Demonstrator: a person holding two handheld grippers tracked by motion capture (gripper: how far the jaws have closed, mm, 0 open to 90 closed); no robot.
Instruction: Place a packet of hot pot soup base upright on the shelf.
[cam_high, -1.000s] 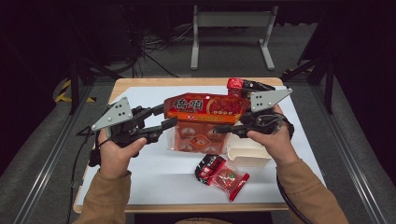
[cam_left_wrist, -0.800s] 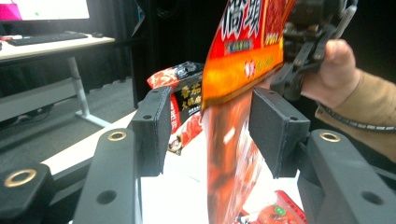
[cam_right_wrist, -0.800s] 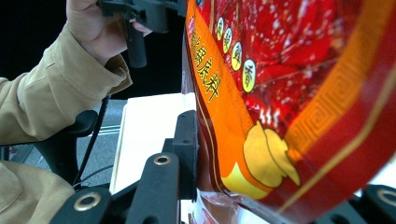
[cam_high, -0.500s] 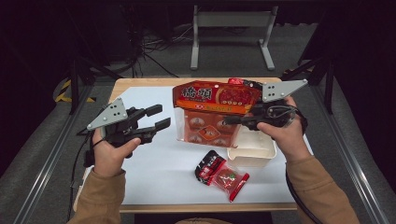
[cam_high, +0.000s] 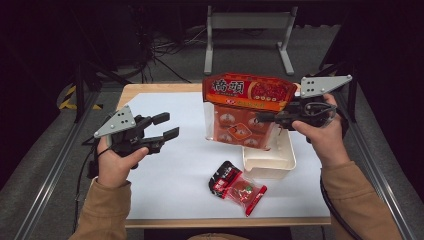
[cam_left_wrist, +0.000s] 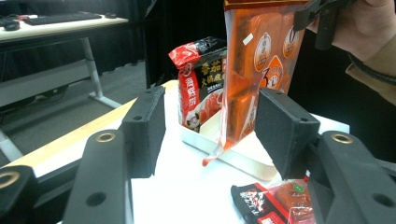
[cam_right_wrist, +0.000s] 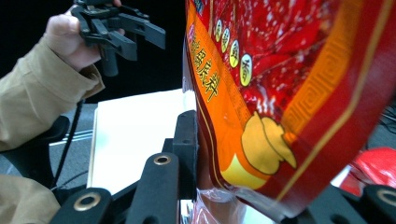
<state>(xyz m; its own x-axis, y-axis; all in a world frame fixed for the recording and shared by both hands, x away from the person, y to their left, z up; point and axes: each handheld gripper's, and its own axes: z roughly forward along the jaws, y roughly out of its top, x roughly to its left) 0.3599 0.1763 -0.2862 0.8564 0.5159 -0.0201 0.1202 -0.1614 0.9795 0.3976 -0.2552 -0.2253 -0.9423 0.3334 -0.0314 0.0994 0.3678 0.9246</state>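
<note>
The orange-red snack bag (cam_high: 247, 107) hangs upright above the white tray (cam_high: 269, 159), pinched near its top edge by the right hand-held gripper (cam_high: 264, 118), probably for lowering in. The left hand-held gripper (cam_high: 167, 126) hovers well apart over the surface (cam_high: 170, 175), jaws spread and empty, having just been opening. A small red packet (cam_high: 236, 186) lies near the tray.

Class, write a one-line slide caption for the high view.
Right gripper lifts an orange-red snack bag over a white tray; left gripper waits open, packets lie nearby.
</note>
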